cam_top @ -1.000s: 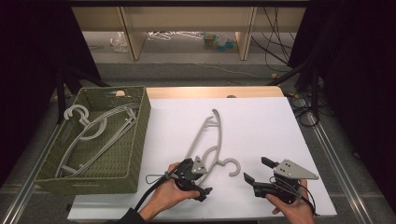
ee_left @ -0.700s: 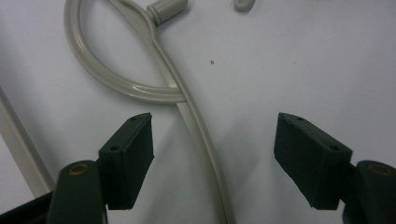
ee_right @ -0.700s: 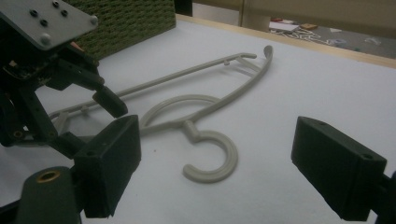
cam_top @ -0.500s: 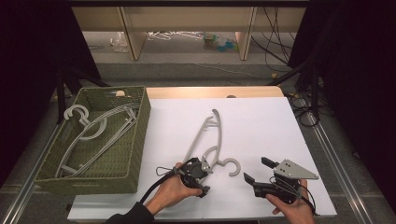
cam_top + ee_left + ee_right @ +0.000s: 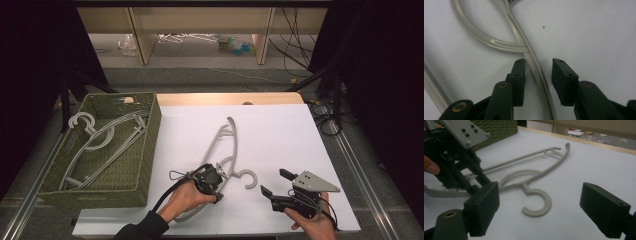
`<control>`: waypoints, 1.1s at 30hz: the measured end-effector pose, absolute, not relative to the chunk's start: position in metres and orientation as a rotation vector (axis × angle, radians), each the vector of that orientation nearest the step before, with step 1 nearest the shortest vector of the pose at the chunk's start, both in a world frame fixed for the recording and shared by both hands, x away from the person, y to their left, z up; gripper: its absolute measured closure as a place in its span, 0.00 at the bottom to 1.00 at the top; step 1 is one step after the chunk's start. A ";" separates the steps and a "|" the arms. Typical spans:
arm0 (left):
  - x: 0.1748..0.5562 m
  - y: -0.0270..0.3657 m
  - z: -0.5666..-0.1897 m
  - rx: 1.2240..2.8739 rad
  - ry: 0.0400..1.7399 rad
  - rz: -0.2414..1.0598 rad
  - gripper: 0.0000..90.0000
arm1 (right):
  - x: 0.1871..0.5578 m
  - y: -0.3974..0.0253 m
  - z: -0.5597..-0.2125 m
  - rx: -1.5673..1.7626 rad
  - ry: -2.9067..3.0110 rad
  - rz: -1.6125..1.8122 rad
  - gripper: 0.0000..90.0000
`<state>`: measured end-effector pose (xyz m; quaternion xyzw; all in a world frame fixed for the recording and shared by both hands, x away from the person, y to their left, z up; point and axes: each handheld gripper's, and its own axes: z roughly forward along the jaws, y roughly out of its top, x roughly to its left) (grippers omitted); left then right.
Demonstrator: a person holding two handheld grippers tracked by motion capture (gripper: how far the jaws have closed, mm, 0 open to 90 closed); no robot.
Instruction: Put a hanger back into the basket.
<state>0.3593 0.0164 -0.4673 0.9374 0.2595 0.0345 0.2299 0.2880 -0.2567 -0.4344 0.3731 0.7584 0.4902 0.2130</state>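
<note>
The left hand-held gripper [image 5: 537,75] straddles the hanger [image 5: 534,62] with jaws spread, while the right hand-held gripper [image 5: 540,207] gapes beside its hook.

Bright, even overhead light on the white bench [image 5: 280,130]; dark surroundings at both sides. Soft, faint shadows under the grey hanger [image 5: 225,145]. Close-up jaws of the left tongs [image 5: 538,72] slightly blurred; mild softness throughout, no glare.
</note>
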 end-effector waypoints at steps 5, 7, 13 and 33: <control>0.362 0.016 -0.466 2.610 0.715 0.099 0.78 | 0.289 -0.258 -0.435 1.030 2.106 1.362 0.19; 0.364 0.015 -0.466 2.607 0.736 0.079 0.79 | 0.288 -0.258 -0.435 1.032 2.105 1.361 0.19; 0.365 0.007 -0.465 2.632 0.779 0.042 0.68 | 0.288 -0.257 -0.435 1.033 2.106 1.360 0.19; 0.368 0.011 -0.460 2.655 0.688 0.037 0.91 | 0.288 -0.258 -0.435 1.040 2.102 1.368 0.19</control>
